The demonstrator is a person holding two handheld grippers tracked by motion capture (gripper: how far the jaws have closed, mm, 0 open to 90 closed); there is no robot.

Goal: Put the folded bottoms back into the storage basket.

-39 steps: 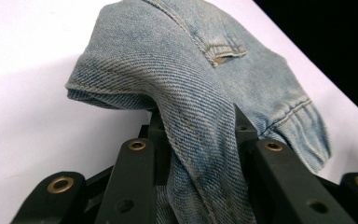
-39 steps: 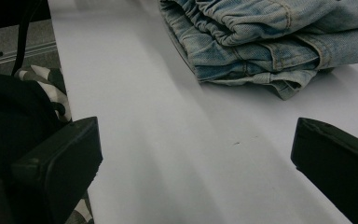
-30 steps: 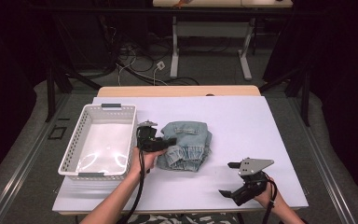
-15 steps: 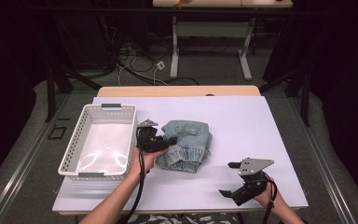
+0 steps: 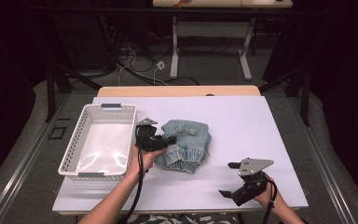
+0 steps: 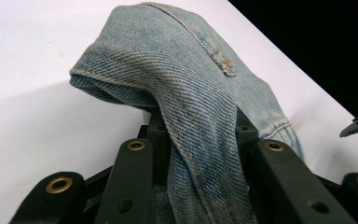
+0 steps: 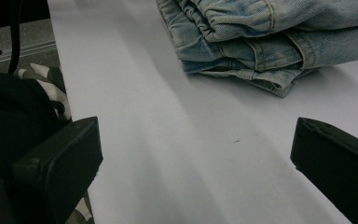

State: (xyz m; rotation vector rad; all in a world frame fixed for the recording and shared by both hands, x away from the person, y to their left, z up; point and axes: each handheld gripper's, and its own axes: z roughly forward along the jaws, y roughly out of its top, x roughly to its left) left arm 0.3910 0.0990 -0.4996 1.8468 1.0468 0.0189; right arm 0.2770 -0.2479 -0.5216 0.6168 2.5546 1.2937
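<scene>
A folded pair of light blue jeans (image 5: 186, 144) lies near the middle of the white table (image 5: 242, 121). My left gripper (image 5: 168, 141) sits at the jeans' left edge, shut on a fold of the denim. In the left gripper view that denim fold (image 6: 200, 116) drapes up and over from between the black jaws. My right gripper (image 5: 229, 179) hovers open near the table's front right, apart from the jeans, with nothing between its jaws. Its own view shows the stacked layers of the jeans (image 7: 270, 42) farther off across the table.
A white perforated basket (image 5: 98, 140) stands empty at the table's left, right beside my left hand. Desk legs and cables (image 5: 168, 70) sit on the floor beyond the far edge. The table's front edge runs close under my right gripper.
</scene>
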